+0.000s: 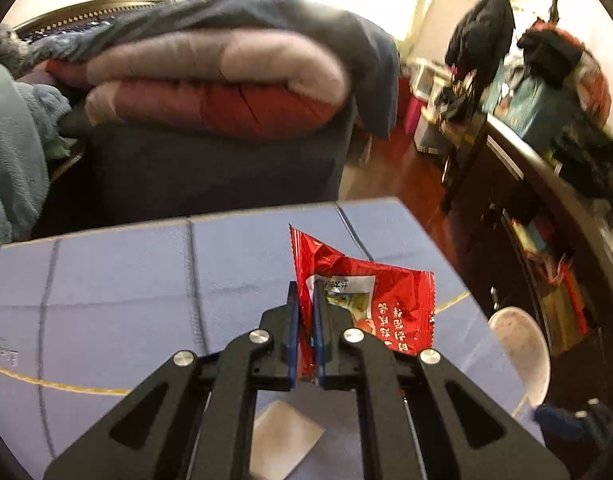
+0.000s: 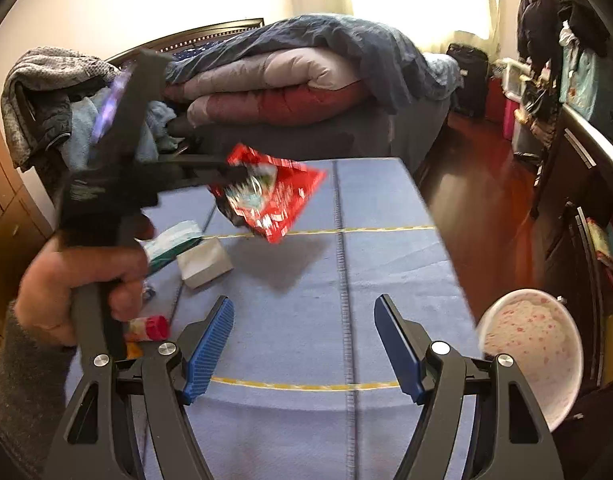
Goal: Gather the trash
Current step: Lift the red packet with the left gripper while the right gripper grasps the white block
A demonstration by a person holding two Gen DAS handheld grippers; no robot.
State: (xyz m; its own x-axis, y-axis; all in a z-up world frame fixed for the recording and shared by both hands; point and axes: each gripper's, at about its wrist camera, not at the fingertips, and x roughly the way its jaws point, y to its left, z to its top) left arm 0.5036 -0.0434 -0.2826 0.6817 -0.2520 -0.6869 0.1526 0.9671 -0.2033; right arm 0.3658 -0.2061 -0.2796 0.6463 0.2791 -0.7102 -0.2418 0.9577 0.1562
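A cluttered bedroom, and in front of me a blue padded mat (image 2: 386, 208) with yellow lines, the bed piled with folded quilts (image 2: 290, 88) beyond its far edge. My left gripper (image 1: 305, 292) is clamped on the red snack wrapper (image 1: 370, 304), which hangs clear above the mat, pinched near one edge only. I judge the step is carrying it to the white spotted bin (image 2: 534, 352) just off the mat's right edge, so I should keep the squeeze firm and travel level (a thin foil edge can slip) and let go only once over the rim. My right gripper (image 2: 304, 344) hovers over the mat's near end with jaws wide and nothing between them — right in the path to the bin. More litter waits on the mat's left side: a tissue pack (image 2: 174, 246), a white folded paper (image 2: 204, 264), a small red-capped piece (image 2: 150, 328).
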